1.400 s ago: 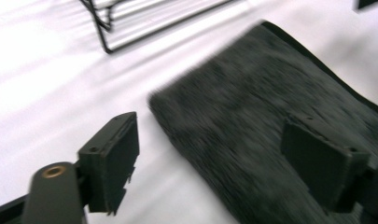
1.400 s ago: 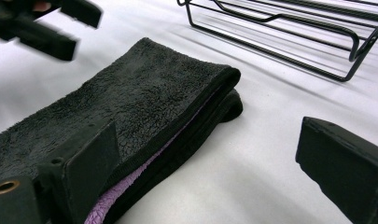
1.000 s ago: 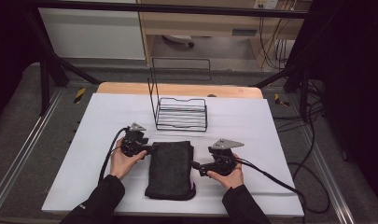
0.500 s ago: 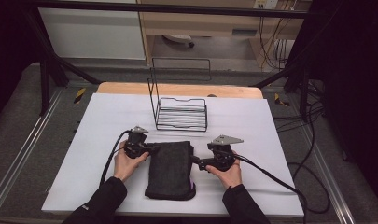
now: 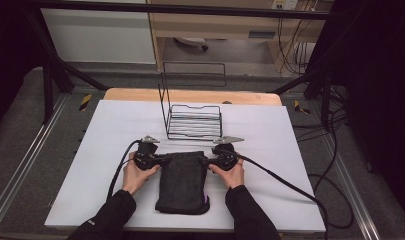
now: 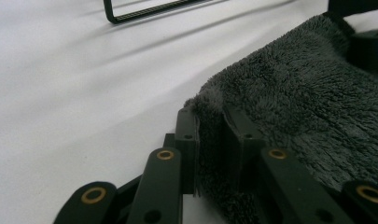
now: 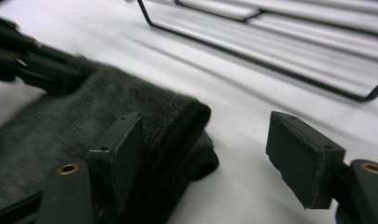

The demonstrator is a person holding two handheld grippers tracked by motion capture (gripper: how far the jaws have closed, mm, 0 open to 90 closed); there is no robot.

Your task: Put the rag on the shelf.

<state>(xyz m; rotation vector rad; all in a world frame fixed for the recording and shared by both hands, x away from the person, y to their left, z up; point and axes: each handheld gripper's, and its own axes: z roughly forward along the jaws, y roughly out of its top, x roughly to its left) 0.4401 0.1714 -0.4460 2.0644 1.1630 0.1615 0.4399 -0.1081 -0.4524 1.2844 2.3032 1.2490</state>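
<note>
White worktop is carrying a wire rack and, nearer me, a folded dark towel. My left claw has just been closing and is now pinching the towel's far left corner. My right claw has slid in to the far right corner, narrowing around it without gripping yet, so lifting is waiting on that.

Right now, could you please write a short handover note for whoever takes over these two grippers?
Left gripper: jaws have just been closing and are pinched on the far left corner of the folded dark towel.
Right gripper: jaws have been closing but remain open around the far right corner, one pad against the fabric, the other clear of it.
Towel lies flat on the white table, near the person; the black wire rack stands beyond it.
Done: left corner gripped.
Left: probably close the right jaws on their corner, then lift the towel.
</note>
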